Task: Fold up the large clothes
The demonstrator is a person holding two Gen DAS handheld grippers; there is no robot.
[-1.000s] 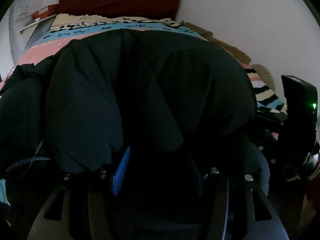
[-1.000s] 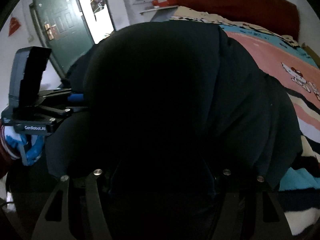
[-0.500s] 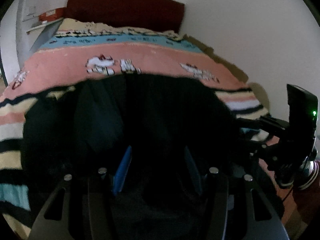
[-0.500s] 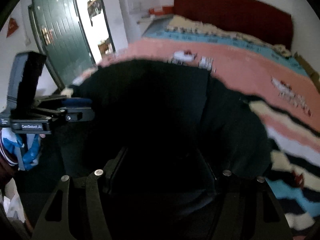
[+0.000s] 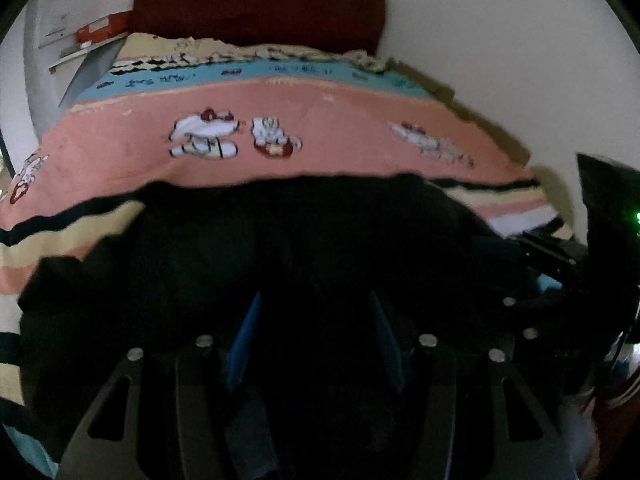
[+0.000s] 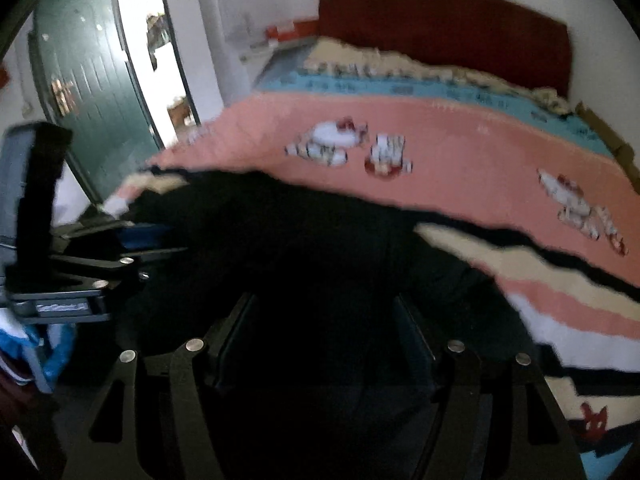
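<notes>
Black coat fills the left view's 6 o'clock, bunched between the left gripper's part-spread fingers; thick cloth could slip out. Right view: coat low on the bed, right gripper part-spread around it; firm grip unclear in both.
</notes>
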